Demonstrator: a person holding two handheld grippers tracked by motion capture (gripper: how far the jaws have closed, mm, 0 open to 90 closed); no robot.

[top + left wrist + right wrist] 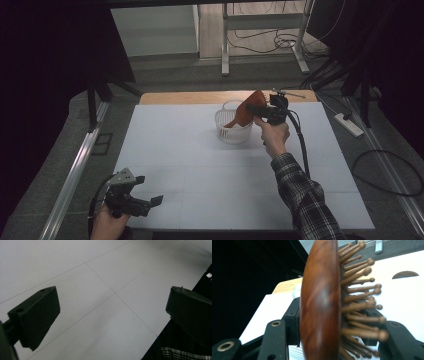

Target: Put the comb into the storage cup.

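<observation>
One wooden hairbrush (248, 111) is seen between the part-open right gripper (263, 113) jaws, handle slanting down into the white basket (226, 131); grip not discernible. Left gripper (150, 197) is held wide open, empty.

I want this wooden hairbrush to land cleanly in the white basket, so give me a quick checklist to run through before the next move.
1. Hairbrush between the right tongs: ok, wooden back by one jaw, bristles toward the other.
2. Grip firm: cannot tell; the pictures do not settle whether the pads press.
3. Handle end in the white basket: ok, the lower end sits inside and the head leans out over the rim.
4. Basket upright on the table: ok.
5. Left tongs out of the way: ok, open at the near left corner with nothing between them.
</observation>
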